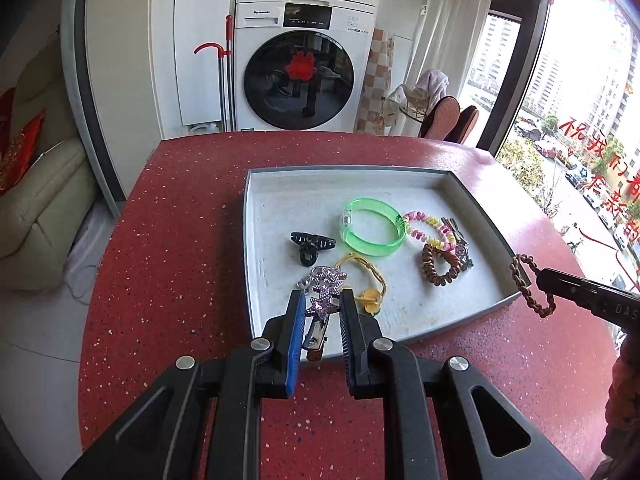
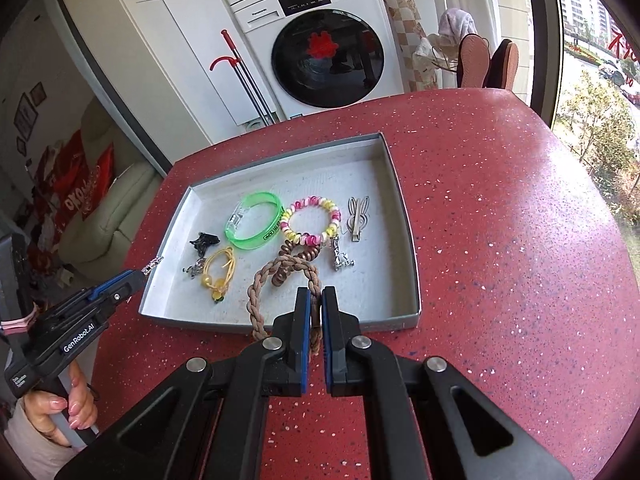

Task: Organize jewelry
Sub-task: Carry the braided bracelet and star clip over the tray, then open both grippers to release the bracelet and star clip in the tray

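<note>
A grey tray (image 1: 256,240) (image 2: 404,216) sits on the red table. My left gripper (image 1: 322,300) is shut on a glittery star hair clip (image 1: 324,284) over the tray's near edge; the clip's tip shows in the right wrist view (image 2: 153,265). My right gripper (image 2: 316,300) is shut on a brown braided bracelet (image 2: 264,284), which hangs over the tray's right edge in the left wrist view (image 1: 524,284). In the tray lie a green bangle (image 1: 372,226) (image 2: 256,220), a black claw clip (image 1: 310,244), a yellow cord bracelet (image 2: 220,272), a pink-yellow coil tie (image 2: 310,220) and a brown coil tie (image 1: 440,266).
A silver rabbit clip (image 2: 359,216) lies at the tray's right side. The red speckled table (image 1: 180,240) (image 2: 500,220) ends at a window on the right. A washing machine (image 1: 300,64) stands behind the table. A sofa (image 1: 36,208) is at the left.
</note>
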